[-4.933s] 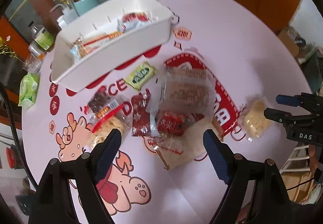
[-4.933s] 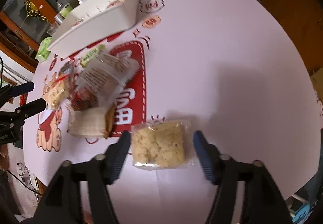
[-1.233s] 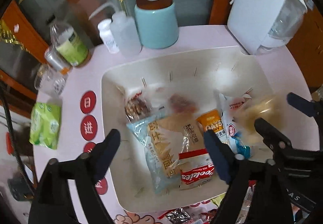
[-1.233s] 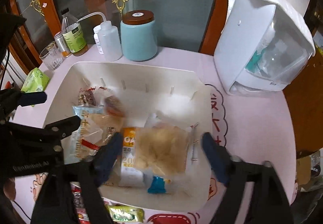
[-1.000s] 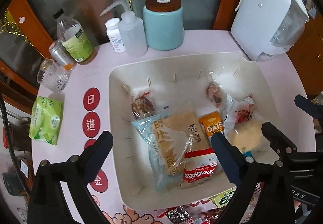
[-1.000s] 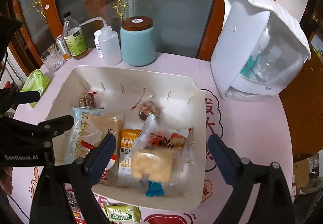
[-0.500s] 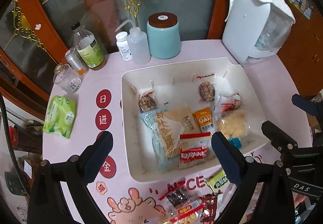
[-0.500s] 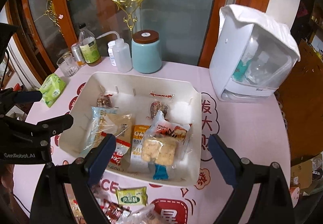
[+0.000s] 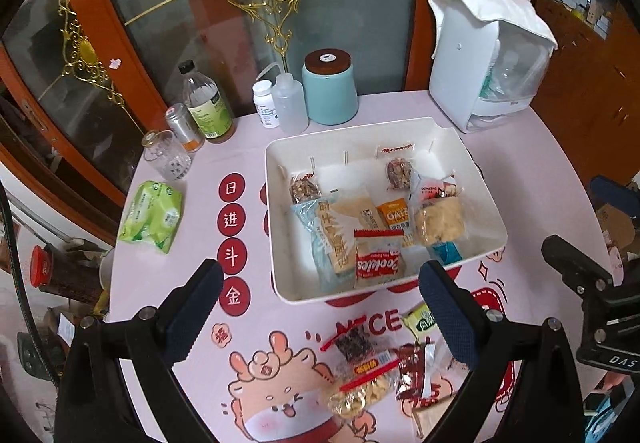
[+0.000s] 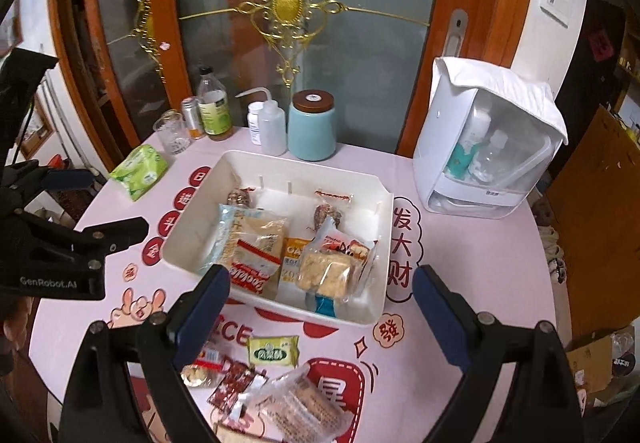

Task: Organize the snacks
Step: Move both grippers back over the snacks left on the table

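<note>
On the pink printed desk (image 10: 472, 263), in front of the half-filled white plastic bin (image 10: 372, 307), your two released, empty claws, left (image 9: 320, 307) and right (image 10: 320, 307), face light, crinkly, slippery packets: pinch the clear cracker bag (image 10: 304, 403) by its sealed edge, gently, then the small green sachet (image 10: 273, 352).

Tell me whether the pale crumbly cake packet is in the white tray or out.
In. The pale crumbly cake packet lies inside the white rectangular plastic tray, atop other packets at its right end.

Left claw (image 9: 320, 307) and right claw (image 10: 322, 307) — seemingly empty, jaws wide.
</note>
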{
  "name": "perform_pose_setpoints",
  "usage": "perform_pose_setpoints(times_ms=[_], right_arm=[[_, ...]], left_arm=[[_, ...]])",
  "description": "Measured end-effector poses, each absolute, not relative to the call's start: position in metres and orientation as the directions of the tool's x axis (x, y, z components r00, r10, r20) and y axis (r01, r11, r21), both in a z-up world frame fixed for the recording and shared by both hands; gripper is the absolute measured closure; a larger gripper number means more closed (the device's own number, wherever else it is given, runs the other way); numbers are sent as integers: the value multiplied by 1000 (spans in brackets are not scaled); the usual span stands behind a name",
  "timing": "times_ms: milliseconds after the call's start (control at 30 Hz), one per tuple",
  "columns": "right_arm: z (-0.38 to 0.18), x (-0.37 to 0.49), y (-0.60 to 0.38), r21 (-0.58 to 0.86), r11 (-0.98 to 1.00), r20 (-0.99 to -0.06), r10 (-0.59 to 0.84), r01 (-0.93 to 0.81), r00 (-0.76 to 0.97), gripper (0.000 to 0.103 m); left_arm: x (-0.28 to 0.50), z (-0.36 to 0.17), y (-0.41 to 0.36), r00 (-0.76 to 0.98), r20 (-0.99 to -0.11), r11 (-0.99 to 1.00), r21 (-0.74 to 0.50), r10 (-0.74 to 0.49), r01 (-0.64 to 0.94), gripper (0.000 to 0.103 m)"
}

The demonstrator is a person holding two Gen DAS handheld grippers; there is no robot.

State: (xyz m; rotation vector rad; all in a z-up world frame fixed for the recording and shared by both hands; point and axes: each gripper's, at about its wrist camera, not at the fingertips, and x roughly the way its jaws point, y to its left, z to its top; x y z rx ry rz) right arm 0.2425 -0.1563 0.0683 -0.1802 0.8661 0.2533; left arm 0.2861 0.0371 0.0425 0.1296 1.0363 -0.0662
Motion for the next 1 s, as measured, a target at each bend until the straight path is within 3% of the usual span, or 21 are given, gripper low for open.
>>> perform_pose_setpoints(times_ms=[433, 733, 1000], right_arm=[[57, 166, -161, -55, 912, -784, 213, -406, 584, 10], [32, 111, -152, -146, 854, -776, 214, -499, 594, 10], [-9, 84, -146, -132, 769, -814, 276, -625, 512, 10]], left_arm=[[216, 44, 25, 499, -865, 985, 39, -50, 166, 5], [173, 24, 15, 473, -876, 979, 5, -95, 206, 5], [152, -19, 17, 407, -909, 972, 12, -87, 236, 5]])
